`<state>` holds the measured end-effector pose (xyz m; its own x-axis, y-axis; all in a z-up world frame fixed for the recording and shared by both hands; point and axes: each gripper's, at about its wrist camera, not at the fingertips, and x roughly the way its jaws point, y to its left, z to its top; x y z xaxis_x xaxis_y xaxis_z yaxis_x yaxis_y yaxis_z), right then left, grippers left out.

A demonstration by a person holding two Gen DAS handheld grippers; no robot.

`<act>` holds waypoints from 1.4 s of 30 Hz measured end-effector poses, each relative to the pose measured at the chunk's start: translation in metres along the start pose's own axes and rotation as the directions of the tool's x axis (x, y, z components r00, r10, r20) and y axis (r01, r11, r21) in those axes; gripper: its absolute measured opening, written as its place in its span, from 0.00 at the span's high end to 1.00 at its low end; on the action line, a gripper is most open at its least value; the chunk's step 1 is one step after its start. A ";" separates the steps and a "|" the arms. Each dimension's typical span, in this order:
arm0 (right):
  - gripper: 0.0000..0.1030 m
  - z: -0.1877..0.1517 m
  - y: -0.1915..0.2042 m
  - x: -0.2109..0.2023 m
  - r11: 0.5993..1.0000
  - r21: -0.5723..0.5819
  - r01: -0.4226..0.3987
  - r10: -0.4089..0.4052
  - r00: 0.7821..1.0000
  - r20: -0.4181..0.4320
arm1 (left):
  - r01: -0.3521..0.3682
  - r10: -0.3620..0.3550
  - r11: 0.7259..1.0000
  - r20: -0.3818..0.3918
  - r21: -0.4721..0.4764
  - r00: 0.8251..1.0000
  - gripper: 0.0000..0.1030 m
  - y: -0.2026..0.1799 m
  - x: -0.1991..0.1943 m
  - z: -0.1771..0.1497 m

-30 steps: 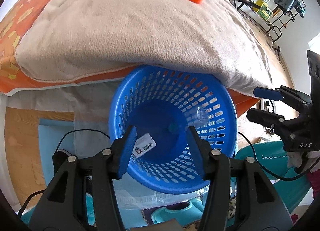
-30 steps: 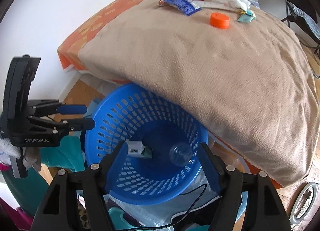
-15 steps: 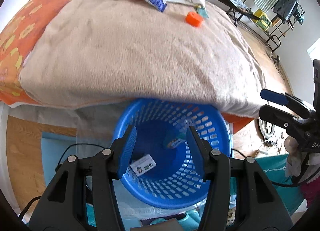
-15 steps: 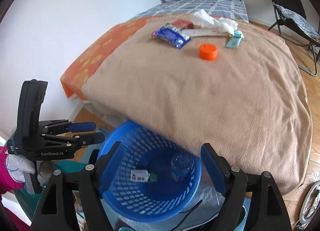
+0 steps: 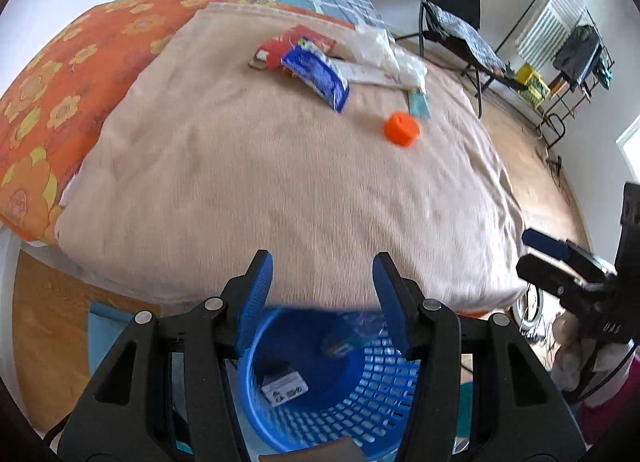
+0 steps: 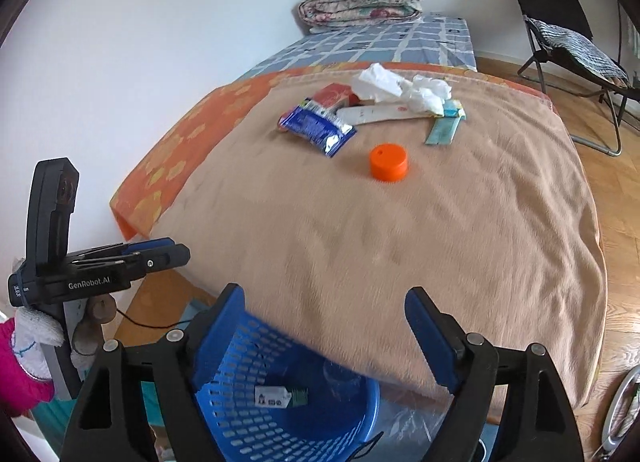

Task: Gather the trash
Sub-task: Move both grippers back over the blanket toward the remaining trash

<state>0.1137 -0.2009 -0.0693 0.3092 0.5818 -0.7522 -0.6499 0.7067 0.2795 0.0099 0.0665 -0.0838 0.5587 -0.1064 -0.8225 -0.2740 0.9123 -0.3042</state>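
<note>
Right wrist view: orange cap far ahead of jaws (both pairs apart, empty); right just widened.

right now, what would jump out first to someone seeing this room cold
The bright orange cap alone on the tan blanket, with a heap of wrappers and crumpled tissue just beyond it toward the head of the bed. Then the blue basket on the floor at the bed's near edge, already holding a small carton and a clear bottle.
</note>
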 end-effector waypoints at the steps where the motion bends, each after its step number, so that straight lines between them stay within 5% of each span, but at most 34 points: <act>1: 0.18 0.003 -0.001 0.001 1.000 0.001 0.000 0.000 1.000 0.001 | -0.006 0.006 1.000 0.008 0.002 1.000 0.48 0.000 0.001 0.006; 14: 0.15 0.049 -0.014 0.022 0.997 -0.041 0.070 -0.068 0.996 0.049 | 0.046 -0.035 0.990 0.076 -0.137 0.996 0.44 0.023 0.031 0.083; 30: 0.15 0.094 -0.054 0.080 0.994 0.097 0.048 -0.051 0.998 0.029 | 0.053 -0.036 0.975 0.084 -0.217 0.996 0.39 0.024 0.097 0.136; 42: 0.15 0.109 -0.060 0.117 0.994 0.089 0.071 -0.072 0.997 0.011 | 0.077 -0.055 0.944 0.079 -0.322 0.995 0.39 0.040 0.142 0.156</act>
<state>0.2644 -0.1315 -0.1092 0.3625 0.5339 -0.7639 -0.5622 0.7790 0.2777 0.2005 0.1495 -0.1375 0.6326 -0.1248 -0.7643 -0.4672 0.7256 -0.5052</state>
